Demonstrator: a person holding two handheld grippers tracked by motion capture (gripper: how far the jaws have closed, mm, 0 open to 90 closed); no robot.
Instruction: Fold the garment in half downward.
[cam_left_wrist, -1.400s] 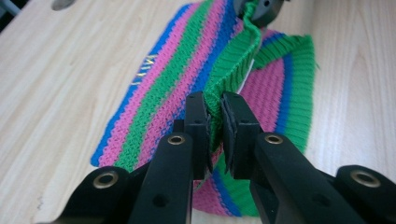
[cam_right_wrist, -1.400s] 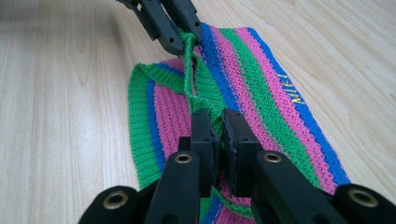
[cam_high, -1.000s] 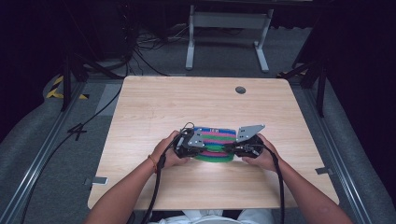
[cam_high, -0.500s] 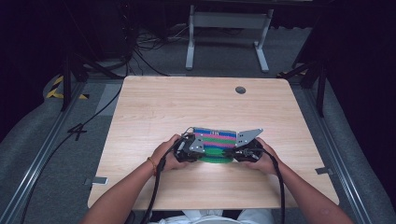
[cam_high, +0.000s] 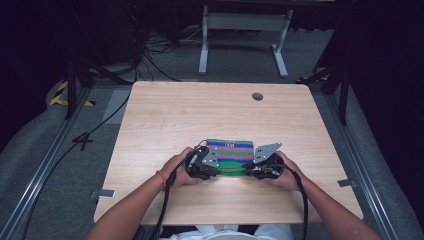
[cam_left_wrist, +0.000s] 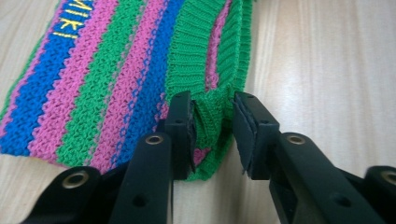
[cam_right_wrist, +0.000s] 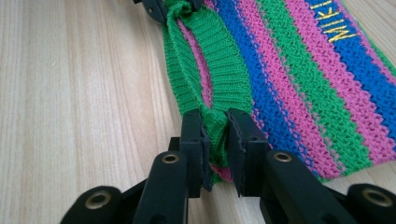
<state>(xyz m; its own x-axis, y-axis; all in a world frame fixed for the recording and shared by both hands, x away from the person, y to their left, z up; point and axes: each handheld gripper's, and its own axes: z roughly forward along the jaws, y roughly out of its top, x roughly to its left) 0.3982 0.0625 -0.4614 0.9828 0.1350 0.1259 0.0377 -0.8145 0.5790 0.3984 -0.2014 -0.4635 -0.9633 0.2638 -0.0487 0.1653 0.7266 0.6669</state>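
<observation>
Knitwear lies low and centre in the high view: a striped knitted piece (cam_high: 229, 156) in blue, pink and green with yellow lettering, flat on the wooden worktop (cam_high: 175, 115), its near edge between the two hands. In the left gripper view the left gripper (cam_left_wrist: 212, 128) has its jaws set either side of a fold of the green ribbed hem (cam_left_wrist: 201, 60), with a visible gap at the right jaw, so it looks only partly closed on the fabric. In the right gripper view the right gripper (cam_right_wrist: 215, 140) pinches the same hem at its other corner, jaws pressed in on the knit.

By my judgement the step is securing both hem corners before lifting or folding. Close the left gripper fully first, keep both holds on the ribbing, and move the hands together so the loose knit does not stretch or slip.

Compared with a second ago, the hands and the knit sit slightly nearer the bottom of the frame.
</observation>
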